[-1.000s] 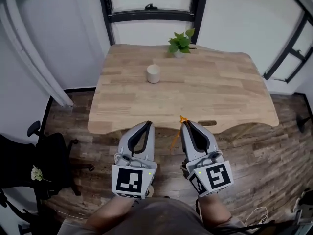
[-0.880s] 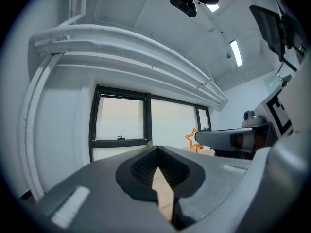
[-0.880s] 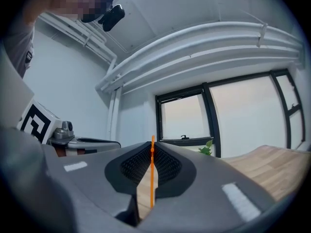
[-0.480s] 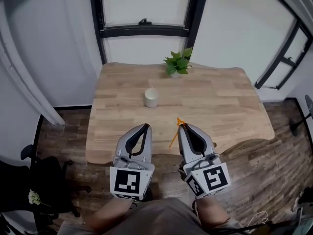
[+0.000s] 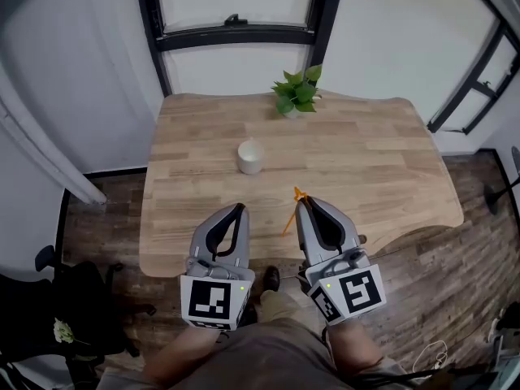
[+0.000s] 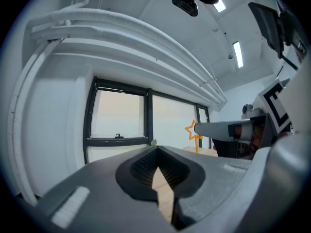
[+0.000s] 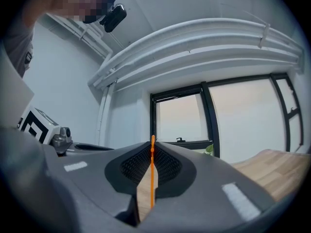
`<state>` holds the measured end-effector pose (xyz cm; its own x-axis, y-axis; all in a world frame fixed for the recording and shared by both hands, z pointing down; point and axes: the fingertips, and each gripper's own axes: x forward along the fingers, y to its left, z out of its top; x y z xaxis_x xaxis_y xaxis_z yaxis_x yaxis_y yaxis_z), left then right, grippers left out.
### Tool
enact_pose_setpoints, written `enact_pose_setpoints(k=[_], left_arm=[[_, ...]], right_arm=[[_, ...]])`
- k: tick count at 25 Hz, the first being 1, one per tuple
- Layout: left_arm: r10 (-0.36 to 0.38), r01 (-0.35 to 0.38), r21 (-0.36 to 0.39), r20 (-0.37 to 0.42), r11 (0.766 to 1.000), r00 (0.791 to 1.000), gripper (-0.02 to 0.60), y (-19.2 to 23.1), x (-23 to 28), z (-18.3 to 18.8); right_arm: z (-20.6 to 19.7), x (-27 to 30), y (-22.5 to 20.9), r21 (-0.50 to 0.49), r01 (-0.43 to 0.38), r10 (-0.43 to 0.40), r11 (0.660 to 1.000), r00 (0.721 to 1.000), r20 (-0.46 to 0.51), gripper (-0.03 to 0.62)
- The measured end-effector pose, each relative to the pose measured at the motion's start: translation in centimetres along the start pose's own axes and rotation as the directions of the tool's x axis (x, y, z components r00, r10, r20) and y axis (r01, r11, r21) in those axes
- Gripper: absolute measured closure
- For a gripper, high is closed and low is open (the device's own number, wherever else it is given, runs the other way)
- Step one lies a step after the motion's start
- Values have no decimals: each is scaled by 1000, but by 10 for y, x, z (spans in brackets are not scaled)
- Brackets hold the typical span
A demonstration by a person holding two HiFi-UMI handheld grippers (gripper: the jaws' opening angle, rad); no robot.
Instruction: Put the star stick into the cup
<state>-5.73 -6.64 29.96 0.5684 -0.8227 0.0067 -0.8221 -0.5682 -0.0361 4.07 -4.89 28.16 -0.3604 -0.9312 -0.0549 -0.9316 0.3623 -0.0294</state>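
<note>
A small white cup (image 5: pixel 249 157) stands upright on the wooden table (image 5: pixel 382 161), left of its middle. My right gripper (image 5: pixel 306 203) is shut on the orange star stick (image 5: pixel 292 215); its star tip pokes out above the jaws and the stem hangs down to the left. In the right gripper view the stick (image 7: pixel 152 171) runs as a thin orange line between the closed pads. My left gripper (image 5: pixel 236 211) hovers beside it over the near table edge, shut with nothing in it. The left gripper view catches the star (image 6: pixel 194 131) next to the right gripper (image 6: pixel 228 130). Both grippers hang short of the cup.
A small potted plant (image 5: pixel 296 93) sits at the table's far edge by the window. White walls and dark window frames (image 5: pixel 236 31) close the back. A black chair (image 5: pixel 77 315) stands on the wood floor at the lower left.
The view has shifted forward a little, so the table and cup sit lower and nearer. Both grippers keep their pose, and the stick stays held.
</note>
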Motion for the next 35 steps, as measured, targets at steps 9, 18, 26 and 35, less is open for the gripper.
enact_pose_setpoints(k=[9,18,26,35], left_arm=[[43,-42,24,-68,999,997,581,20,65,-17],[112,-106,75,-77,992,991,581,27,126,8],[187,-184,132,-12,974,982,581,43,137,34],[182,-180,107,-15,978,983,581,68,157,27]], right_arm=[[-22,55,-55,65,-17,19,998,1000,-24,549],[-5,109,-93,92,-117,115,989,993,25,549],[20,141,-96,84,-209,200,974,974,105,550],[18,172,-97,75,-206,198,976,975,98,551]])
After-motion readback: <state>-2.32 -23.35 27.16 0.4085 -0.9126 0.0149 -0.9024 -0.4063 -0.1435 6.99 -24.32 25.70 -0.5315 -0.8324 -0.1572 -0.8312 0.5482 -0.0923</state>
